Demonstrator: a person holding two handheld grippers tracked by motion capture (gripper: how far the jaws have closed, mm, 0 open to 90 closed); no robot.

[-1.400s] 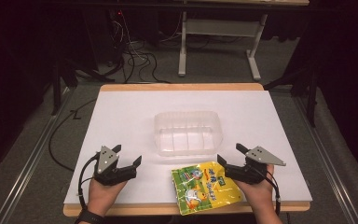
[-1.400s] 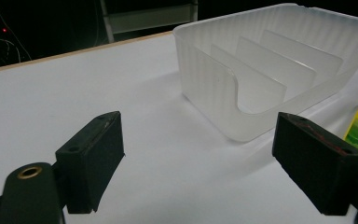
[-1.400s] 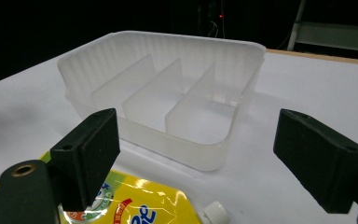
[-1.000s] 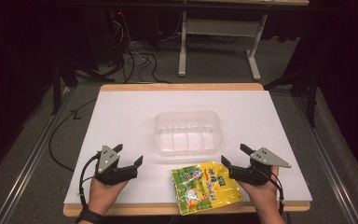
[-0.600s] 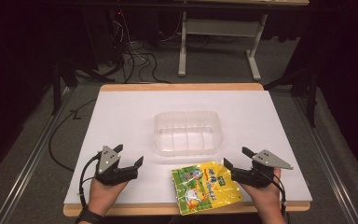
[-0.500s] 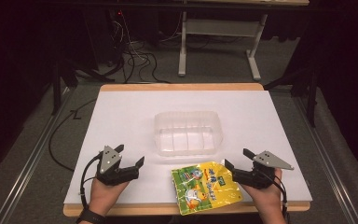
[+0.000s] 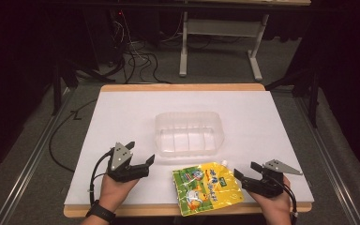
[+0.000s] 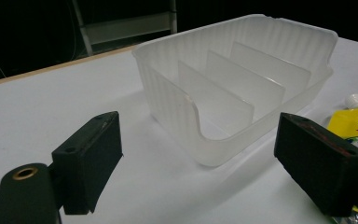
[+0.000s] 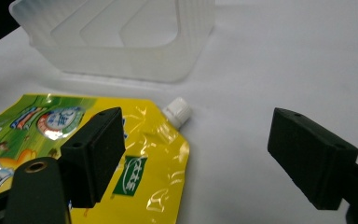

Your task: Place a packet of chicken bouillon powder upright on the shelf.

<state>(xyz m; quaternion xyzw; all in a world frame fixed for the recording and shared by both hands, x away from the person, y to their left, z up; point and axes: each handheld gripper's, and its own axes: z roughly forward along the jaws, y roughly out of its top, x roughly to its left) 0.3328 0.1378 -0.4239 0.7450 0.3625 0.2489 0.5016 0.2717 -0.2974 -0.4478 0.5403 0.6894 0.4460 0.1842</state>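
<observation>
Both grippers wait open beside a flat yellow pouch.

High view: left gripper [image 7: 146, 161] and right gripper [image 7: 238, 174] flank the pouch [image 7: 208, 188], just below the clear bin [image 7: 189, 133]. Left gripper view: jaws apart, facing the bin's dividers. Right gripper view: jaws apart over the pouch's corner; pinching near its white cap [image 9: 177, 111] probably grips best.

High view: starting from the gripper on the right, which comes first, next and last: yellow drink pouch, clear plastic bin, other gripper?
1. Yellow spouted drink pouch, just left of the right gripper.
2. Clear plastic divided bin, farther back at the table's middle.
3. Left gripper, across at the near left.
</observation>
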